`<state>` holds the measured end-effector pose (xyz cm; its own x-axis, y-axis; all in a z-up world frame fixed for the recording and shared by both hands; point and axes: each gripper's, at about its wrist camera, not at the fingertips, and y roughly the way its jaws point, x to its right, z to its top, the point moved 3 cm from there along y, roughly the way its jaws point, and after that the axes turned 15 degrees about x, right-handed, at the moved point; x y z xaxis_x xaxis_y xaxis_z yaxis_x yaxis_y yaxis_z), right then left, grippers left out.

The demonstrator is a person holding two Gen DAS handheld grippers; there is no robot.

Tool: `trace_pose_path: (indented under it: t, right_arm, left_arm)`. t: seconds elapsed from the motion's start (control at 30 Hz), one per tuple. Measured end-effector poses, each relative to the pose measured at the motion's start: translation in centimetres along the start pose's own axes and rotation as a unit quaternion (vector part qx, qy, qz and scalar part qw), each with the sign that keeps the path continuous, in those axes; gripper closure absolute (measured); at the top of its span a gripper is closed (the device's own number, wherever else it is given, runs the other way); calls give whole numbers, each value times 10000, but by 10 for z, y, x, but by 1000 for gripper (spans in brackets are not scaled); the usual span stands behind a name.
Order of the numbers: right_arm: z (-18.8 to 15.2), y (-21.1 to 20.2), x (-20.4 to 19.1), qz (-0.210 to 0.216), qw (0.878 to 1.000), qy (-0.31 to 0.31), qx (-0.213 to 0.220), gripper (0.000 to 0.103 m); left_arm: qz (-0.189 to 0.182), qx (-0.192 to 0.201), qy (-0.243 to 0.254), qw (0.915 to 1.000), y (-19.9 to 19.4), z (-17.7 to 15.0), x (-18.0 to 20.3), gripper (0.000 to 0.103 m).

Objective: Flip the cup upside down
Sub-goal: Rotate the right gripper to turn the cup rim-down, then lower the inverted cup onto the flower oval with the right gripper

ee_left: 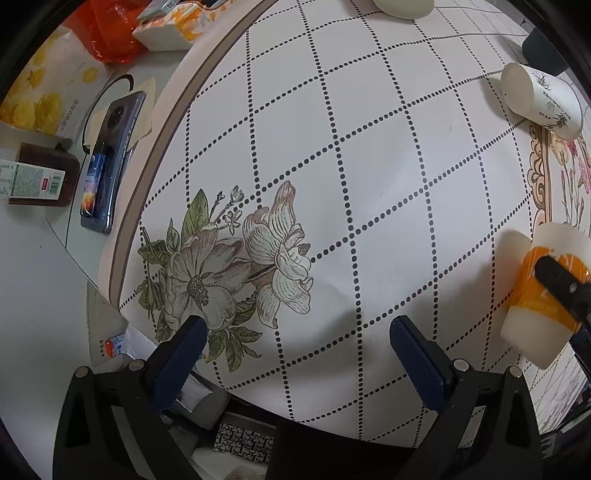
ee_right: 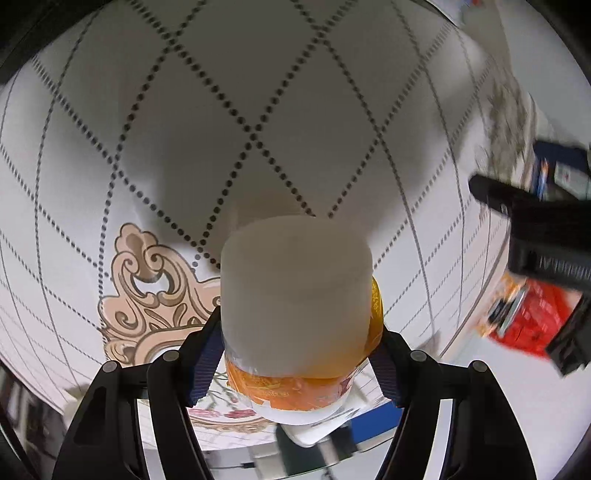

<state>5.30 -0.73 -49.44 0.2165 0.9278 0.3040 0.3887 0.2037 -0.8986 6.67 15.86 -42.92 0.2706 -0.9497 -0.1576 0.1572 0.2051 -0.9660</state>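
Observation:
A white cup with an orange band (ee_right: pixel 299 314) is held between my right gripper's (ee_right: pixel 295 343) blue-padded fingers, its flat base pointing away from the camera, above the patterned tablecloth (ee_right: pixel 221 110). The same cup (ee_left: pixel 543 295) shows at the right edge of the left wrist view, tilted, with a black finger across it. My left gripper (ee_left: pixel 295 347) is open and empty over the tablecloth (ee_left: pixel 332 166), near a printed flower. A second white paper cup (ee_left: pixel 539 99) with dark prints lies on its side at the upper right.
A third white cup's base (ee_left: pixel 404 7) shows at the top edge. Left of the round table lie a phone (ee_left: pixel 107 162), a brown box (ee_left: pixel 40 177), an orange bag (ee_left: pixel 107 33) and tissue packs (ee_left: pixel 170 29). The left gripper (ee_right: pixel 543 236) shows at right in the right wrist view.

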Motion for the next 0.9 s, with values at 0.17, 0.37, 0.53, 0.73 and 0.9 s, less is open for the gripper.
trace_pose_path:
  t: [0.17, 0.37, 0.53, 0.73, 0.9]
  right_arm:
    - [-15, 5, 25, 82, 9960, 879, -126, 30]
    - [-39, 6, 46, 367, 9757, 2139, -301, 30]
    - [-59, 7, 52, 782, 9362, 3399, -439, 30]
    - [-96, 11, 43, 1416, 8342, 5273, -777, 30]
    - [-142, 24, 32, 2056, 6933, 6815, -1125, 30]
  left_arm:
    - [36, 52, 115, 9999, -6, 6, 5, 1]
    - [4, 145, 258, 9996, -14, 18, 16, 1]
    - [-44, 229, 401, 9989, -19, 29, 29, 1]
    - [-118, 286, 537, 9981, -24, 37, 44, 1]
    - [-159, 328, 667, 9971, -25, 45, 48, 1]
